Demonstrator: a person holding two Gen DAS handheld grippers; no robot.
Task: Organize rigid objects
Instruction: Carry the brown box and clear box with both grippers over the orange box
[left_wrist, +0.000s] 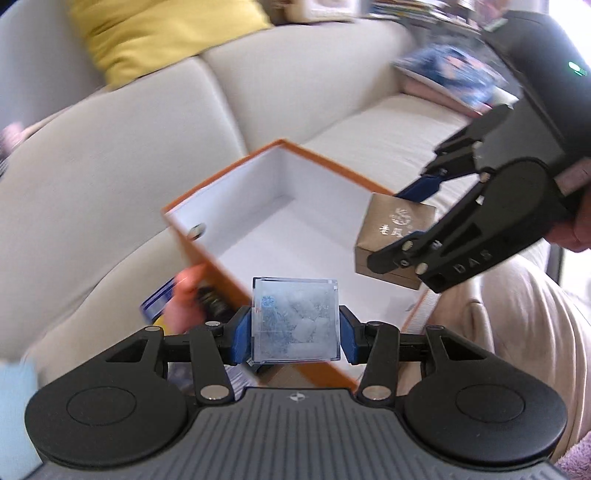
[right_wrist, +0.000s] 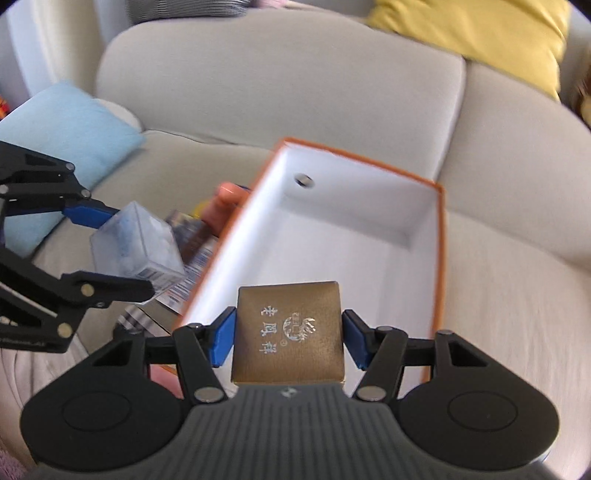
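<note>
Two loads are in hand above the orange box (right_wrist: 439, 236) on the sofa (right_wrist: 280, 74). At its left edge, the left gripper (left_wrist: 295, 328) pinches a clear plastic cube (left_wrist: 295, 321); over its near end, the right gripper (right_wrist: 288, 338) pinches a gold carton (right_wrist: 288, 332). Recommended: lower each level, set them apart on the box floor, and clear the walls before releasing.

Beige sofa (right_wrist: 280, 85), yellow cushion (right_wrist: 480, 33) on its back, light blue pillow (right_wrist: 70, 122) on the seat.
</note>
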